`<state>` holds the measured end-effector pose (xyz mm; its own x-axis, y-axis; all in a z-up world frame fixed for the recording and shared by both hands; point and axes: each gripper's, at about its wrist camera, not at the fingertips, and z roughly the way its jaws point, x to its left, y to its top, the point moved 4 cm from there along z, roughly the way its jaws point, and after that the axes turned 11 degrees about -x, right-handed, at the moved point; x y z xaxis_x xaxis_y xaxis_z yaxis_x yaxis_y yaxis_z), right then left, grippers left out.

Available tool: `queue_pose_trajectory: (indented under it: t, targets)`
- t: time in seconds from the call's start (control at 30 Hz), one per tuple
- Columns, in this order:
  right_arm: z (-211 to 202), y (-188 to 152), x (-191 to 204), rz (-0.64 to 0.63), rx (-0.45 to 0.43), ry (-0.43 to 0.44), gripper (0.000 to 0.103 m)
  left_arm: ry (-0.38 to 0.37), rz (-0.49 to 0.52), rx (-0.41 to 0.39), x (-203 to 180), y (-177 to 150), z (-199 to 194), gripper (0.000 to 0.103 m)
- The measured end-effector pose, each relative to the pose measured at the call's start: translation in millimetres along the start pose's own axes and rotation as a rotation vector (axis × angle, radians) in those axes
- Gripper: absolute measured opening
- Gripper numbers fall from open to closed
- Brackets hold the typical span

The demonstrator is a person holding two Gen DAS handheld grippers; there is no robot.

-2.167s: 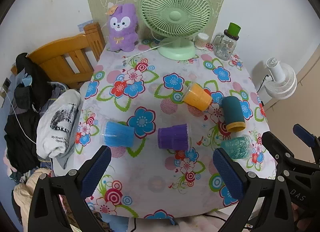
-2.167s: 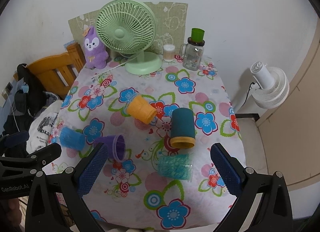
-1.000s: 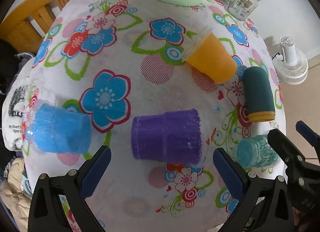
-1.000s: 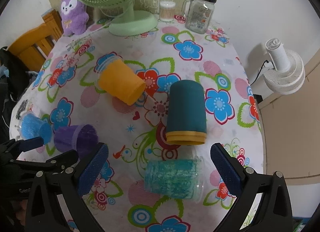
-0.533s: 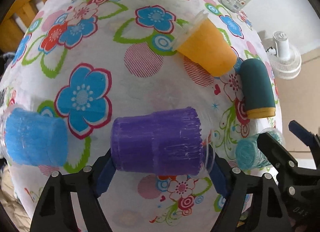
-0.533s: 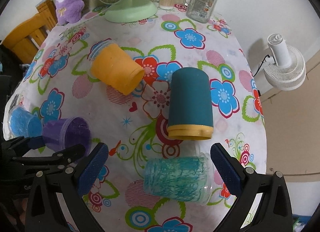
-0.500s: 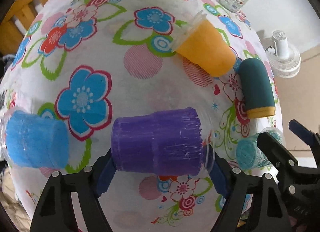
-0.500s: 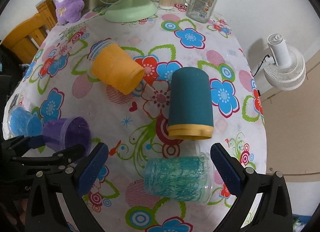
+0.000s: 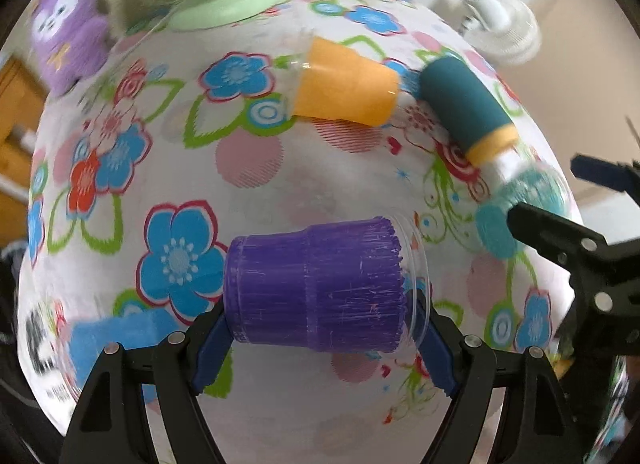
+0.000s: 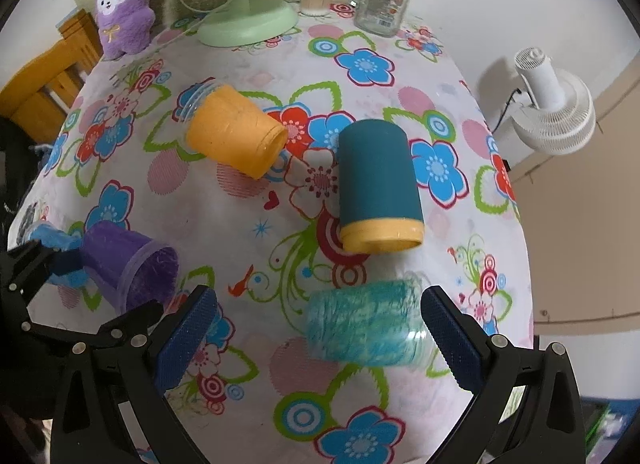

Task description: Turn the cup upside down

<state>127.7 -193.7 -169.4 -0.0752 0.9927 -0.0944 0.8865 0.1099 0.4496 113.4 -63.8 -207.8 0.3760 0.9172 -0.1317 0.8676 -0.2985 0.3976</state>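
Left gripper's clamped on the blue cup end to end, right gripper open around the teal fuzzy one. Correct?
Not quite: the left gripper is clamped on the purple cup, not the blue one, as the left wrist view shows. The blue cup lies on its side beside it, ungripped. The rest holds: the right gripper is open around the teal fuzzy cup.

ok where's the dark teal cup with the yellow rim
The dark teal cup with the yellow rim lies on its side mid-table in the right wrist view, between the orange plastic cup and the turquoise cup.
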Motion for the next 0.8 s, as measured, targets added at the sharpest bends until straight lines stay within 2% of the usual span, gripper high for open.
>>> queue_pose_trajectory:
  t: [0.1,0.23,0.43,0.53,0.7,0.8]
  targets:
    - [-2.8,-6.2,4.4,0.017,0.009,-0.010,0.103,-0.042,0.074,0.012,-3.0,-0.3,-0.3,0.083]
    - [-4.3,-14.2,9.9,0.043,0.024,-0.023,0.103,-0.055,0.225,0.008,-12.3,-0.3,-1.2,0.083]
    - [-5.4,-27.4,17.0,0.084,0.047,-0.041,0.103,-0.141,0.365,0.021,-26.7,-4.3,3.8,0.083]
    - [-5.1,-34.5,18.3,0.106,0.065,-0.053,0.103,-0.155,0.429,0.039,-32.2,-6.4,11.5,0.083]
    - [-3.5,-46.0,17.3,0.136,0.087,-0.073,0.103,-0.194,0.466,0.058,-34.9,-10.0,16.8,0.083]
    - [-2.8,-50.8,15.7,0.154,0.098,-0.078,0.103,-0.191,0.469,0.081,-36.6,-9.1,22.9,0.085]
